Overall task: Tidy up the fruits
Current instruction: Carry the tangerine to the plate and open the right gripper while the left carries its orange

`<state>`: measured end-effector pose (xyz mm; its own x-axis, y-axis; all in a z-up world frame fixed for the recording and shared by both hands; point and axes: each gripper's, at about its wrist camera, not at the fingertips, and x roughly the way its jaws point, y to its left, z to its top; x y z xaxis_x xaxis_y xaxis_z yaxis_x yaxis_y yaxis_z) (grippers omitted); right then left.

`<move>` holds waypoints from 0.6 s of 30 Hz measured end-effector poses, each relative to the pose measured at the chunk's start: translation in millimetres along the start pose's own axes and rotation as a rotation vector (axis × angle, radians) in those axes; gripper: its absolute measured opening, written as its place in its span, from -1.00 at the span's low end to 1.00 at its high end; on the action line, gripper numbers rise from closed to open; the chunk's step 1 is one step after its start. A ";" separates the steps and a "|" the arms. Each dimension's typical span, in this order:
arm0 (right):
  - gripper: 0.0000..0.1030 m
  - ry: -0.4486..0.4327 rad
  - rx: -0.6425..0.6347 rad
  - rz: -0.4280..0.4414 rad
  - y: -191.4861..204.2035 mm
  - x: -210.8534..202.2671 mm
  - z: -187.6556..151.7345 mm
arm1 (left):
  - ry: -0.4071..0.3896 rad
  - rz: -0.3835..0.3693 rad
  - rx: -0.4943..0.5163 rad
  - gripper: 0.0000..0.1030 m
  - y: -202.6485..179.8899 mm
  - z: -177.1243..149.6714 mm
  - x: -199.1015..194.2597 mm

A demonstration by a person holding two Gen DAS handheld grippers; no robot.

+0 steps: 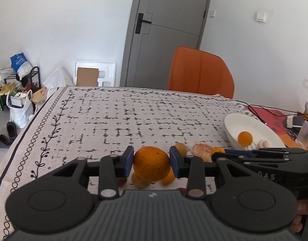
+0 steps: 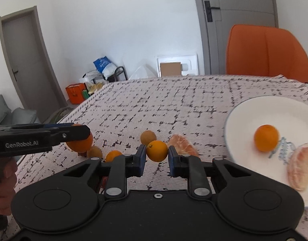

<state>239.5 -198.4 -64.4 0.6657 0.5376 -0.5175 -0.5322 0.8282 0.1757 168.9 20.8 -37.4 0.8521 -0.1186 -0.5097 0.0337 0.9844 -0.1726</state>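
Observation:
My left gripper (image 1: 151, 161) is shut on a large orange (image 1: 152, 168), held just above the patterned tablecloth. In the right wrist view it enters from the left, the large orange (image 2: 81, 144) in its jaws. My right gripper (image 2: 156, 157) is shut on a small orange (image 2: 157, 150). Loose on the cloth lie two brown round fruits (image 2: 148, 137) (image 2: 94, 152), another small orange (image 2: 113, 155) and a peeled citrus piece (image 2: 182, 145). The white bowl (image 2: 244, 116) to the right holds a small orange (image 2: 266, 138) and a peeled segment (image 2: 299, 165).
An orange chair (image 1: 201, 73) stands behind the table's far edge. A clear cup (image 1: 305, 133), cables and a small adapter (image 1: 292, 121) sit beyond the bowl (image 1: 234, 124). The table's left edge (image 1: 19, 140) drops to a floor with bags and shoes.

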 end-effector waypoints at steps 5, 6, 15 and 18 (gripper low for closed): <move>-0.58 -0.033 0.014 -0.017 -9.0 -19.8 -1.8 | -0.005 -0.019 0.030 -0.28 -17.3 2.1 -0.7; -0.58 -0.037 0.017 -0.021 -11.1 -22.8 -2.4 | -0.007 -0.023 0.036 -0.28 -20.9 2.5 -0.7; -0.58 -0.068 0.048 -0.056 -31.3 -44.8 -9.0 | -0.014 -0.057 0.073 -0.28 -51.2 4.1 0.3; -0.58 -0.079 0.061 -0.067 -38.1 -51.1 -11.3 | -0.016 -0.067 0.087 -0.28 -59.9 5.5 1.2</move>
<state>219.8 -259.2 -54.2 0.7390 0.4895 -0.4629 -0.4541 0.8695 0.1944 170.8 -37.5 -23.0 0.8545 -0.1834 -0.4861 0.1359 0.9819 -0.1317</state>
